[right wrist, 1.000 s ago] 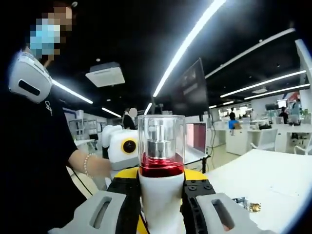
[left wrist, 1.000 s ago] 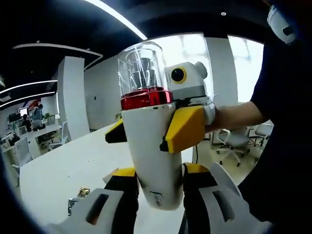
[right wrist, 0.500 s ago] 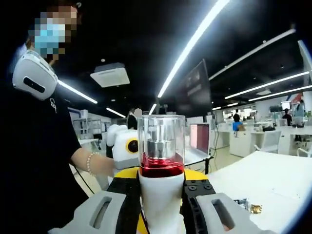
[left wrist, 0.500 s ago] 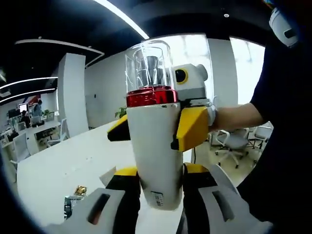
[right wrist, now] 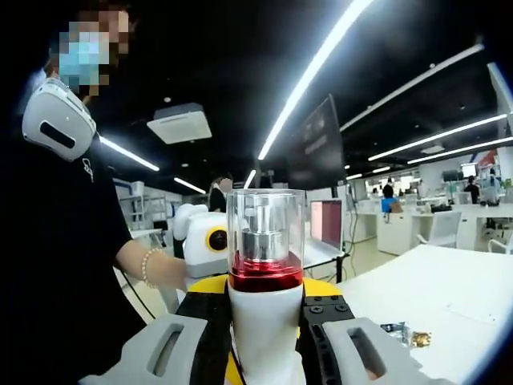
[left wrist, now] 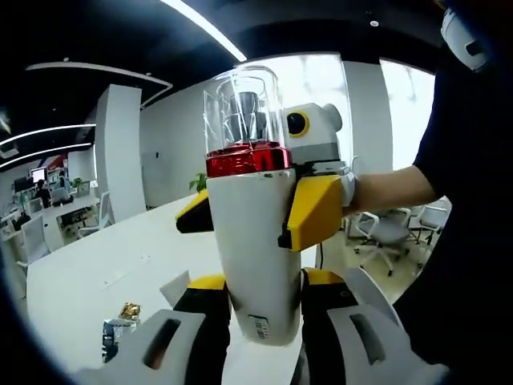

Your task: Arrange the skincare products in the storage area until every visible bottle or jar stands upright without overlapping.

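**Bottle held in the air by both grippers, not yet placed**

Left gripper view: the left gripper (left wrist: 260, 317) has its jaws closed on the lower body of a white pump bottle (left wrist: 256, 241) with a red collar and clear cap. The right gripper (left wrist: 309, 208) reaches in from the right and clamps the same bottle higher up, just below the collar. The bottle is upright, raised well above the white desk (left wrist: 104, 265). A small packet (left wrist: 120, 325) lies on the desk, low left.

Right gripper view: the right gripper's jaws close on the bottle's white neck, with the left gripper beyond it.

By my judgement nothing is arranged yet; the bottle has still to be set down upright, and no storage area can be made out.
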`<state>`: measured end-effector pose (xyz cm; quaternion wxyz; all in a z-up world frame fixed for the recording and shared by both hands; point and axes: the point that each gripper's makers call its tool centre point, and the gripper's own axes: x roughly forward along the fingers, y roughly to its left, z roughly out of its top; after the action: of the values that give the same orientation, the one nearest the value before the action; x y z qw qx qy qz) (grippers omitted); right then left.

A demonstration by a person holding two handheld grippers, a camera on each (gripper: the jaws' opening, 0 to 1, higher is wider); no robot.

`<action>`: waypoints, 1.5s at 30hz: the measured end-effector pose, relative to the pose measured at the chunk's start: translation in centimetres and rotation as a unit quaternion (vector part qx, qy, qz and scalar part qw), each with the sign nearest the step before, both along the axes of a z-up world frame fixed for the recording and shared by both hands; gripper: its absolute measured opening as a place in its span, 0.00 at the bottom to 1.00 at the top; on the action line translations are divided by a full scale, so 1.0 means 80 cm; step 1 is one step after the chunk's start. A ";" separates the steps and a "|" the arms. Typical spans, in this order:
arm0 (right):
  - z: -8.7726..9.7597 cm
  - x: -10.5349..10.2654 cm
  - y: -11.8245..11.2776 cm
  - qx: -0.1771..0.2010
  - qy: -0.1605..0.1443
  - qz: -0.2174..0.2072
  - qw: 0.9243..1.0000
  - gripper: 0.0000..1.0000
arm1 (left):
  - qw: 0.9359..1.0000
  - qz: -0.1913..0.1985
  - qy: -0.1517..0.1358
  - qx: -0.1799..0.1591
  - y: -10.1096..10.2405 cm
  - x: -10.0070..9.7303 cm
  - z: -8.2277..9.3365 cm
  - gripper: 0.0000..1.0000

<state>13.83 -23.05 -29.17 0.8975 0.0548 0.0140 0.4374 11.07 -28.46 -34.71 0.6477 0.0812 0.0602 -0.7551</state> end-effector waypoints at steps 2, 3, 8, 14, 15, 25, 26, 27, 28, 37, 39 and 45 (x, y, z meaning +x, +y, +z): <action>-0.003 0.002 -0.001 0.001 0.003 -0.001 1.000 0.22 | 1.000 0.002 0.002 0.003 -0.001 0.000 -0.003 0.35; -0.005 0.003 -0.003 0.003 0.005 -0.002 1.000 0.22 | 1.000 0.004 0.003 0.003 -0.002 0.001 -0.004 0.35; -0.013 0.008 -0.015 0.005 0.011 -0.009 1.000 0.22 | 1.000 0.012 0.018 -0.003 -0.001 0.006 -0.006 0.36; -0.020 0.013 -0.028 0.005 0.018 -0.018 1.000 0.22 | 0.999 0.023 0.026 -0.001 -0.001 0.013 -0.014 0.41; -0.021 0.014 -0.029 0.005 0.019 -0.018 1.000 0.22 | 0.999 0.024 0.027 0.000 -0.001 0.014 -0.015 0.42; -0.034 0.019 -0.039 0.004 0.021 -0.021 1.000 0.22 | 0.999 0.042 0.033 0.005 0.004 0.027 -0.029 0.50; -0.036 0.019 -0.040 0.003 0.021 -0.021 1.000 0.22 | 0.998 0.044 0.034 0.005 0.005 0.028 -0.030 0.51; -0.037 0.020 -0.041 0.002 0.021 -0.021 1.000 0.22 | 0.998 0.047 0.035 0.005 0.006 0.029 -0.031 0.51; -0.038 0.021 -0.041 0.001 0.021 -0.021 1.000 0.22 | 0.998 0.048 0.036 0.005 0.006 0.029 -0.031 0.52; -0.048 0.028 -0.045 0.002 0.024 -0.022 0.999 0.22 | 0.997 0.068 0.041 0.008 0.012 0.042 -0.041 0.60; -0.050 0.029 -0.045 0.001 0.024 -0.021 0.999 0.22 | 0.997 0.070 0.044 0.009 0.014 0.045 -0.044 0.61; -0.055 0.035 -0.048 -0.005 0.022 -0.023 0.999 0.22 | 0.996 0.079 0.046 0.015 0.019 0.051 -0.054 0.67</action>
<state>16.61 -26.90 -33.56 0.9070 0.0605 0.0351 0.4153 15.13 -26.95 -39.01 0.7003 0.0508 0.1072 -0.7039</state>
